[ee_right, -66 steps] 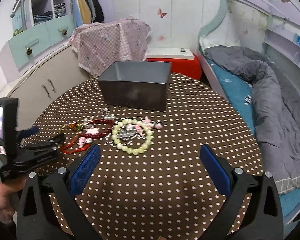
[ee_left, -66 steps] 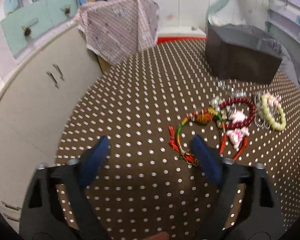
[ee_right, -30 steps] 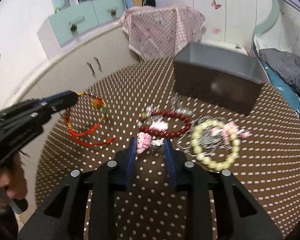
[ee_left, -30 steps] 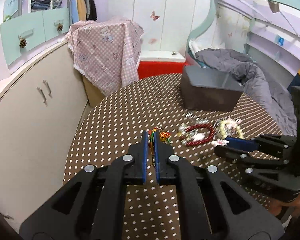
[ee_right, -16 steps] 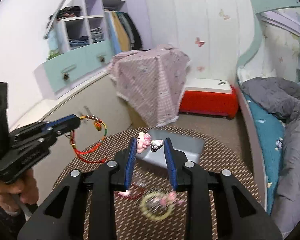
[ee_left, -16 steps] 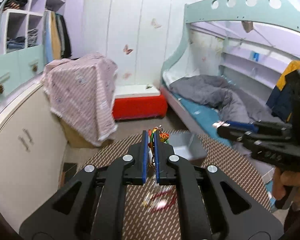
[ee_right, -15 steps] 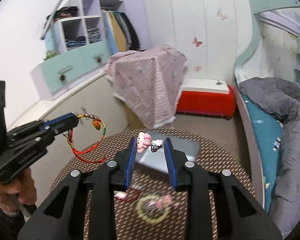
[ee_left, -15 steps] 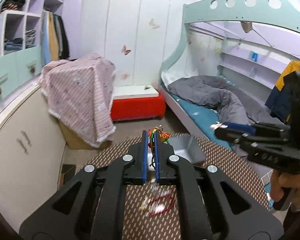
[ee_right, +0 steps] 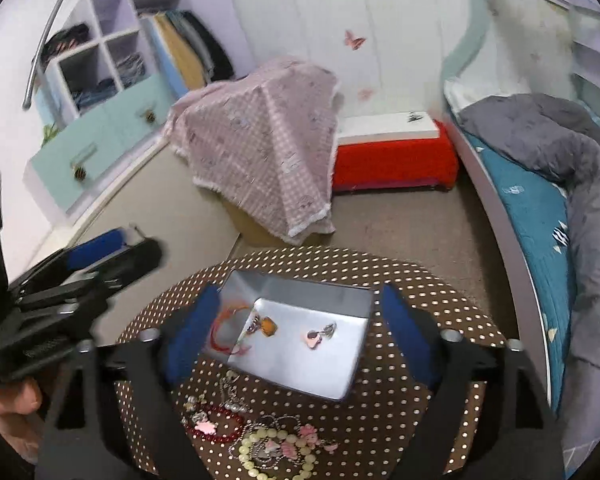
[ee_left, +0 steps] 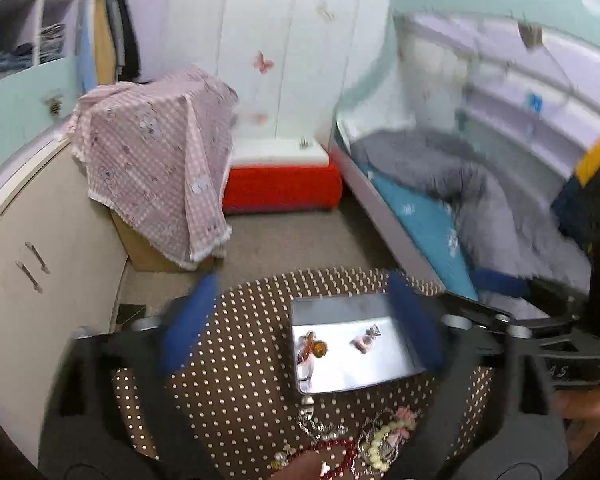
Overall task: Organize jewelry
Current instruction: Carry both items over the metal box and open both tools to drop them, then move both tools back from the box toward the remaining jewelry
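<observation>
Both fingers [ee_right: 188, 330] spread wide, held high over gray box [ee_right: 300, 344]

Your grey box [ee_right: 296, 356] sits open on the dotted counter [ee_right: 400, 412], holding the red cord bracelet [ee_right: 236, 330] and pink charm [ee_right: 315, 334]. Red beads [ee_right: 216, 432] and pale bead bracelet [ee_right: 276, 456] lie just outside it.
</observation>
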A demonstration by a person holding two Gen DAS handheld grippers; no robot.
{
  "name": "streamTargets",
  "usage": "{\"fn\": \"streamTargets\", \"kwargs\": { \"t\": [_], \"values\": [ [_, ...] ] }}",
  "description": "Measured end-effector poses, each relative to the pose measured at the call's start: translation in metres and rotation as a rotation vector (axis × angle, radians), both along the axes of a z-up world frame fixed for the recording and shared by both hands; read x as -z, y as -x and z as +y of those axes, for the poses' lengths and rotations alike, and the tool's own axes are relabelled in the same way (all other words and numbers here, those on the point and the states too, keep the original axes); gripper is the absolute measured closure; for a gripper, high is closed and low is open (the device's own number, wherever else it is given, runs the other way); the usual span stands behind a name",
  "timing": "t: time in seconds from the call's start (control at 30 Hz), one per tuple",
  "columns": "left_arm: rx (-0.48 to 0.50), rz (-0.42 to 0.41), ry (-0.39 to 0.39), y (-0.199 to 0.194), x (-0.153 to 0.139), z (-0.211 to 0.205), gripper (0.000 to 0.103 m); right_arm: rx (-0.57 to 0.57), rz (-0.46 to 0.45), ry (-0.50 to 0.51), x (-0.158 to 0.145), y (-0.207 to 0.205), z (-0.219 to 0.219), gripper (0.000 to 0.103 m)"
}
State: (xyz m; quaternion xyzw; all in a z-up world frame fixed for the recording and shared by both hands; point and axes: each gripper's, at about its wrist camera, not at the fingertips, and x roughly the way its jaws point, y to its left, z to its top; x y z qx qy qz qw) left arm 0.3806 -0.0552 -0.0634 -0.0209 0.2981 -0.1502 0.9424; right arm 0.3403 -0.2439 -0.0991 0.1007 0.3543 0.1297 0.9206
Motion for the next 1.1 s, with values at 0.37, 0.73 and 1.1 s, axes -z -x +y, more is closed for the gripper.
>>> {"fn": "streamTargets", "kwargs": {
  "t": [0.37, 0.73, 1.1],
  "values": [
    [-0.1, -0.095, -0.017, 0.056, -0.014, 0.039, 0.009, 0.111, -0.085, 0.009, -0.025, 0.042, -0.018, 0.008],
    [-0.175, -0.167, 0.01, 0.115, -0.032, 0.061, 0.008, 0.149, -0.219, 0.01, -0.068, 0.1, -0.02, 0.008],
    [-0.198, -0.19, -0.017, 0.149, -0.024, 0.064, 0.008, 0.165, -0.282, 0.04, -0.073, 0.138, -0.017, 0.008]
  ]
}}
